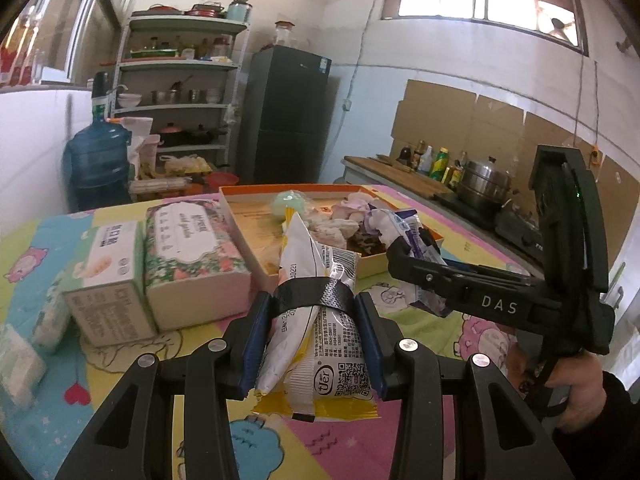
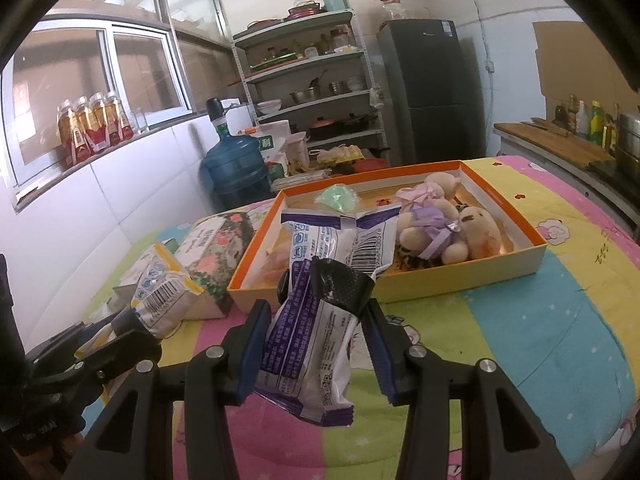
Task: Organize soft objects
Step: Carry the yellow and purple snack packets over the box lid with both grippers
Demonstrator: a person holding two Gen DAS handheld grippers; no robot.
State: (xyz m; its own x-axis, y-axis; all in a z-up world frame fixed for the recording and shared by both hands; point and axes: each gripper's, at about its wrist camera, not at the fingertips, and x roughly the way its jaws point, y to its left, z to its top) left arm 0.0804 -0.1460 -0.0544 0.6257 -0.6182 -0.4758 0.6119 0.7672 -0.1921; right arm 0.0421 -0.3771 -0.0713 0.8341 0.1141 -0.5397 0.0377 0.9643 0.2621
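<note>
Left wrist view: a table [image 1: 472,248] under a pastel cartoon cloth fills a kitchen with shelves and a dark fridge [image 1: 290,114] at 12 o'clock. The left claw [image 1: 316,312] clamps a yellow-white snack packet [image 1: 308,320]; the right claw [image 2: 316,320] clamps a purple-white packet [image 2: 316,320]. An orange-rimmed box [image 2: 536,236] holding plush bears [image 2: 444,224] lies at 1 o'clock.

The left gripper [image 1: 316,308] points forward and a little downward, and its two blue pads press from both sides on a soft packet. The right gripper [image 2: 320,312] has the same pose and also clamps a packet. In the left view, at 4 o'clock, a hand [image 1: 576,392] grips the right gripper's handle.
</note>
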